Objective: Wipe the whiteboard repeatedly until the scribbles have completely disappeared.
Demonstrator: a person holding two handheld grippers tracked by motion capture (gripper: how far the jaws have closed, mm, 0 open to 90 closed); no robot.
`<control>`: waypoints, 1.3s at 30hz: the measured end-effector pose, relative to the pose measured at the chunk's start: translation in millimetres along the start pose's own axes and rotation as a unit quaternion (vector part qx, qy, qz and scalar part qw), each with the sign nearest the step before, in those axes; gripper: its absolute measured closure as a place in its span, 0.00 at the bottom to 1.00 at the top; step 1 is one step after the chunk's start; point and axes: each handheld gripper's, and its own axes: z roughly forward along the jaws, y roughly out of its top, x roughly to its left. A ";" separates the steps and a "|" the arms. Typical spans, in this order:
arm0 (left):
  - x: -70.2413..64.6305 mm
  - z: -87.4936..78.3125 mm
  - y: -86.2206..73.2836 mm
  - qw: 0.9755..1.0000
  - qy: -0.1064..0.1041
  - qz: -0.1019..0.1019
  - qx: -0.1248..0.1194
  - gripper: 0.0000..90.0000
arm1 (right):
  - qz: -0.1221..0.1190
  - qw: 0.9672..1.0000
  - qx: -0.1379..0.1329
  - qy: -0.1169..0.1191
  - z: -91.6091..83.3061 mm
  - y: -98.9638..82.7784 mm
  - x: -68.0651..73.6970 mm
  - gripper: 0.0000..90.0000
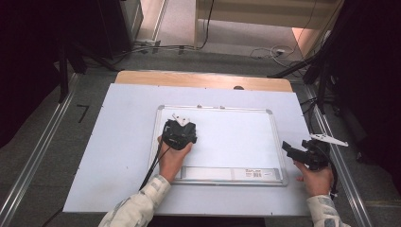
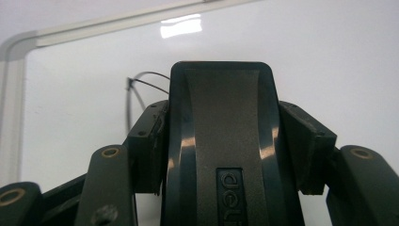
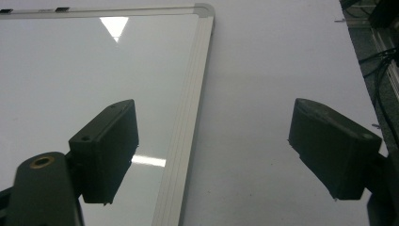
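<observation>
1. Your left sleeve (image 1: 137, 205): pale and patterned, entering from the bottom edge of the high view, nearest the camera.
2. Your left hand (image 1: 172, 158): resting on the lower left part of the whiteboard, wrapped around the left gripper.
3. Left gripper (image 1: 180, 126): jaws clamped from both sides on a black whiteboard eraser (image 2: 221, 141) (the letters "deli" are moulded on its back, seen in the left gripper view). The eraser lies against the board's white surface, in the left half, just inside the left frame.
4. Marks on the board: a few thin dark pen lines (image 2: 141, 84) just beyond the eraser's left shoulder, in the left gripper view.
5. Your right hand (image 1: 316, 178): off the board, on the white tabletop by its right edge.
6. Right gripper (image 1: 294, 150): jaws spread wide, nothing between them. In the right gripper view, one jaw hangs over the board's surface and the other over the bare tabletop, with the frame's right rail running between.
7. Whiteboard (image 1: 236, 142): silver-framed, lying flat mid-table, with a long tray (image 1: 231, 174) along its near edge (a barcode sticker at the tray's right end).
8. Table (image 1: 118, 142): white sheet over a wooden top, the wood showing along the far edge.
9. Floor beyond: grey, with loose cables (image 1: 265, 52) trailing across it.
</observation>
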 end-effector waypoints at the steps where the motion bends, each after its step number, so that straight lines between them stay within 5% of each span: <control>1: 5.0 1.6 1.3 1.000 0.003 -0.006 -0.001 0.46 | 0.003 1.000 0.001 0.001 -0.5 -0.2 0.0 0.17; 5: 11.9 3.6 3.5 1.000 0.009 -0.012 -0.002 0.46 | 0.004 1.000 0.001 -0.001 -0.8 -0.5 -2.2 0.17; 19: -28.5 5.8 3.6 1.000 -0.004 0.023 -0.001 0.46 | 0.000 1.000 0.002 -0.001 1.3 0.3 0.7 0.17; 27: -16.3 20.5 16.9 1.000 -0.003 0.011 -0.002 0.46 | 0.000 1.000 0.004 0.000 1.4 -0.3 -0.8 0.17; 39: 19.7 31.9 29.4 1.000 0.006 -0.012 -0.001 0.46 | 0.001 1.000 0.003 -0.002 -0.8 -1.7 -3.5 0.17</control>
